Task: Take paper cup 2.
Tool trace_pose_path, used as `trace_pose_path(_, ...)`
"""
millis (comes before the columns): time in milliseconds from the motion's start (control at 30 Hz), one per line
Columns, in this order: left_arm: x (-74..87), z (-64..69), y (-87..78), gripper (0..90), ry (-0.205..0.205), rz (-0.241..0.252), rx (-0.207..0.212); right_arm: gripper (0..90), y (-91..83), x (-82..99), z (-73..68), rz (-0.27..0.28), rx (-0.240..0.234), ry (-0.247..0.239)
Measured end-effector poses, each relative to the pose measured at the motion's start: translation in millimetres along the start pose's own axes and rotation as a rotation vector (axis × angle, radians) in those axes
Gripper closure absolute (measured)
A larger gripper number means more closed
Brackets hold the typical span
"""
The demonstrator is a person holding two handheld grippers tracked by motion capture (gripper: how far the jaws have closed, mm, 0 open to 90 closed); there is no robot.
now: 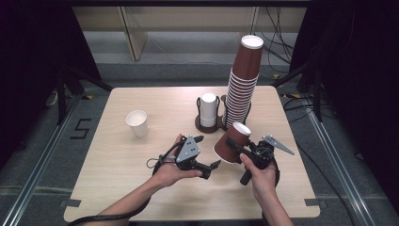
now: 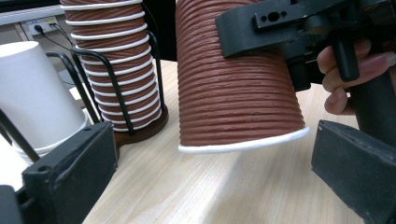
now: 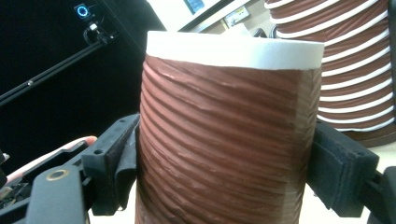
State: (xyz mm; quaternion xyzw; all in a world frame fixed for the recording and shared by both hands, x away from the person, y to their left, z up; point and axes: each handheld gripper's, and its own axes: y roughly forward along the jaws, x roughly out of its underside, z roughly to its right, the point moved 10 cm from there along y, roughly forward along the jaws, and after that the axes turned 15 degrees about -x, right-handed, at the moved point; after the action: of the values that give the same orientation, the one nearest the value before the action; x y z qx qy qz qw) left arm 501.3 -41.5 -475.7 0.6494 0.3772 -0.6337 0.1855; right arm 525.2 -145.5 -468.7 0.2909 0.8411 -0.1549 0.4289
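A ribbed brown paper cup hangs upside down and tilted above the table's front middle, with my right gripper shut on its sides. In the right gripper view both black pads press on the cup, its white base up. In the left gripper view the same cup hovers mouth-down just over the wood, in front of my left gripper, whose jaws stand wide apart with nothing between them. In the high view my left gripper is open just left of the cup.
A tall stack of brown cups leans in a black wire holder at the back middle, beside a short stack of white cups in a second holder. A single white cup stands upright at the left. The table edge runs close to the forearms.
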Motion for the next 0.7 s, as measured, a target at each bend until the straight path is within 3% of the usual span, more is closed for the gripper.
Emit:
trace_pose_path(100, -3.5, 4.5, 3.0, 0.0, -0.001, 0.018, 0.017, 19.9, 0.6, 0.9, -1.1, 0.002, -0.011, 0.014)
trace_pose_path(167, -4.3, 6.9, 4.7, 0.0, 0.010, 0.015, 0.019, 19.8, 0.2, 0.5, 0.6, 0.001, -0.007, -0.003)
trace_pose_path(700, -0.2, 23.8, 30.3, 0.0, 0.001, -0.033, 0.045, 19.9, 2.1, 1.1, -3.2, 0.006, -0.010, 0.017)
